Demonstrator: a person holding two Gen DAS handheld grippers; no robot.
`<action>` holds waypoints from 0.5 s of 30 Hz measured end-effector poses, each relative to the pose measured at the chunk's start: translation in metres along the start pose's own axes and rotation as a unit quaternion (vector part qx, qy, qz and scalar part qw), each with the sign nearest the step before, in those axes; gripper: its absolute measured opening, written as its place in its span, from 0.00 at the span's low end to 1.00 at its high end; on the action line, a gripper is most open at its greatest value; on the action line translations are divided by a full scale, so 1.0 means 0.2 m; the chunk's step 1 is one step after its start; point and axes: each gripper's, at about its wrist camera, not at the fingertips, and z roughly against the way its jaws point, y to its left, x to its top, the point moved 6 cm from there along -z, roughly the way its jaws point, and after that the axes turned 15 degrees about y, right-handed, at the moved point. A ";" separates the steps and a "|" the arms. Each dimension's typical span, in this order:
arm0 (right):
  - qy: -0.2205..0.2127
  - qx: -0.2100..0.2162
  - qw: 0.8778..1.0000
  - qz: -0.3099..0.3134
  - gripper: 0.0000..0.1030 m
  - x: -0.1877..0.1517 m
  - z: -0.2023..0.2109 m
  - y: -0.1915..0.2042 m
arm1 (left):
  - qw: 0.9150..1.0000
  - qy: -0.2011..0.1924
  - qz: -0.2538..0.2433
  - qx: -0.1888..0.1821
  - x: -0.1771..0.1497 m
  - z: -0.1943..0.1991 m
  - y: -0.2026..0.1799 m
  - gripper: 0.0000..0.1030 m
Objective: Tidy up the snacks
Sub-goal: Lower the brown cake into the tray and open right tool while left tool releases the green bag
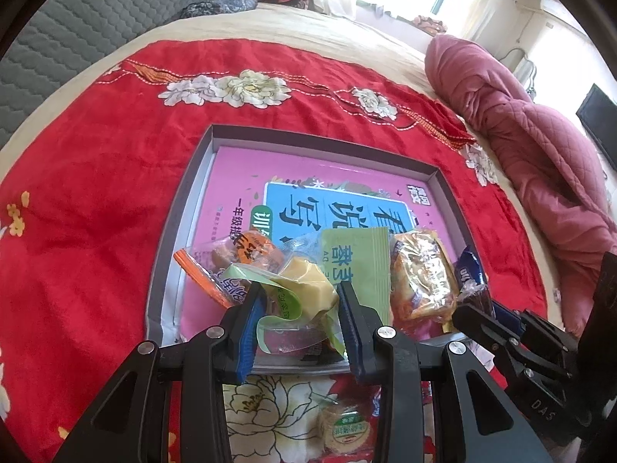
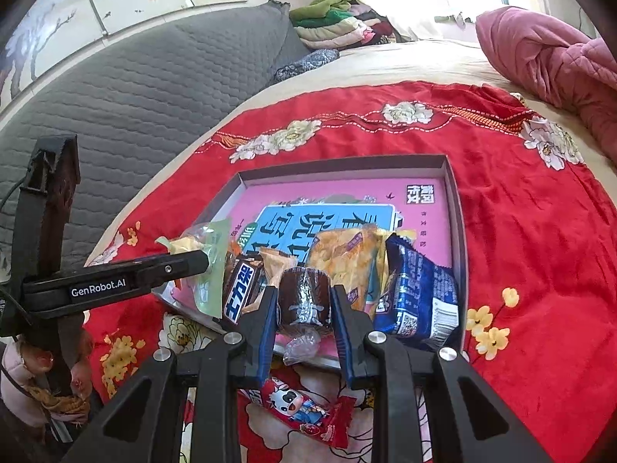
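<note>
A shallow grey box lined with a pink book lies on a red floral blanket. Along its near side lie several snacks: an orange-wrapped cake, a green sachet, a yellow packet, a blue packet and a chocolate bar. My left gripper is shut on a yellow cake in a clear and green wrapper above the box's near edge. Just to its right, my right gripper is shut on a brown cake in clear wrap.
A round biscuit pack and a red milk-candy pack lie on the blanket in front of the box. A pink quilt is heaped at the right. A grey quilted headboard and folded clothes stand behind. A hand holds the left gripper.
</note>
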 end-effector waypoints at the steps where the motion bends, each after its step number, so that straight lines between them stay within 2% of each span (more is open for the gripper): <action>1: 0.002 0.000 1.000 0.002 0.27 0.00 -0.01 0.00 | 1.000 0.000 -0.001 0.000 0.00 0.00 0.00 0.38; 11: 0.028 -0.012 1.000 0.004 0.27 -0.04 -0.08 0.00 | 1.000 -0.004 -0.012 0.012 0.00 -0.02 -0.02 0.38; 15: 0.026 -0.016 1.000 0.000 0.27 -0.04 -0.09 -0.02 | 1.000 -0.004 -0.012 0.016 0.00 -0.03 -0.01 0.38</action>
